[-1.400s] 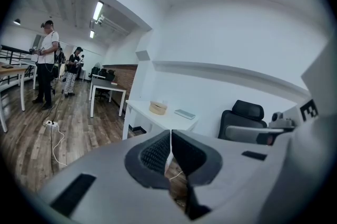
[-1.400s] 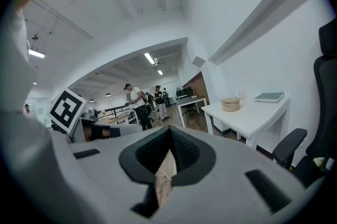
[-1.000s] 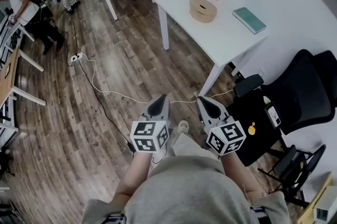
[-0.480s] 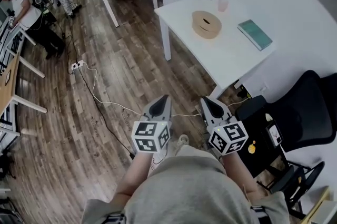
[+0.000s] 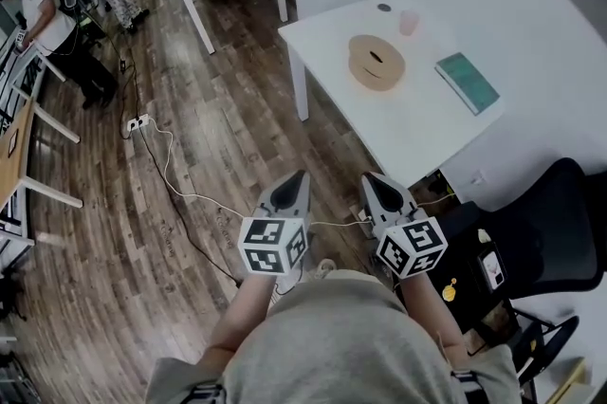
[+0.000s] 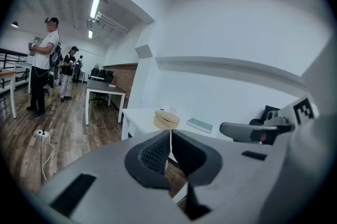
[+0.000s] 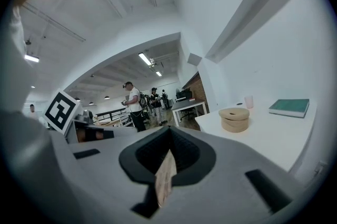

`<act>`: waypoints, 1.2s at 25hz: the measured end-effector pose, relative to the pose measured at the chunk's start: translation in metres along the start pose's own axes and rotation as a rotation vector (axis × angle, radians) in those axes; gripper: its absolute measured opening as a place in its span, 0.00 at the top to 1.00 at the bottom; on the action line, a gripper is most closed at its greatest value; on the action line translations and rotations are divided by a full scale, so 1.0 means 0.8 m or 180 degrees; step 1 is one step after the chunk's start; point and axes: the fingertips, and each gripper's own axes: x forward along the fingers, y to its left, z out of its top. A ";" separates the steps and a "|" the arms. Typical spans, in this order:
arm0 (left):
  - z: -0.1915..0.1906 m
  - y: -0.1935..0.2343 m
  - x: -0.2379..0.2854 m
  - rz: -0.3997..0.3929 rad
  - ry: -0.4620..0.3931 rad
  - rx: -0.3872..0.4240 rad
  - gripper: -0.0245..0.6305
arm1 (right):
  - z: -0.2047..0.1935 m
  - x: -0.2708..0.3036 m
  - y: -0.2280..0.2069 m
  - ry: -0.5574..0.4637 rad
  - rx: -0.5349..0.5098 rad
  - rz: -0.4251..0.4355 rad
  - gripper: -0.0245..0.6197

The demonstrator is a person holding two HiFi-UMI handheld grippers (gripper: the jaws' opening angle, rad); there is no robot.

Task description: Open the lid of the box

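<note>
Tan round box [image 5: 376, 81], lid [image 5: 377, 57] on, white table [image 5: 408, 129], left claw [image 5: 300, 173] and right claw [image 5: 365, 175] closed

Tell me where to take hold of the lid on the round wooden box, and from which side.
Probably the lid rim on its near side, coming in level from the table edge the person faces. The lid is a flat disc that overhangs the narrower box body, so one jaw could slip under the lip and one on top.

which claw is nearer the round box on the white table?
Right. The right claw is in line with the round box, well short of it; the left claw sits further off to the side.
</note>
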 end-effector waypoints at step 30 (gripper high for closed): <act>0.014 0.027 0.139 -0.0025 0.0156 -0.0086 0.95 | 0.013 0.089 -0.111 0.0051 0.0122 -0.0059 0.96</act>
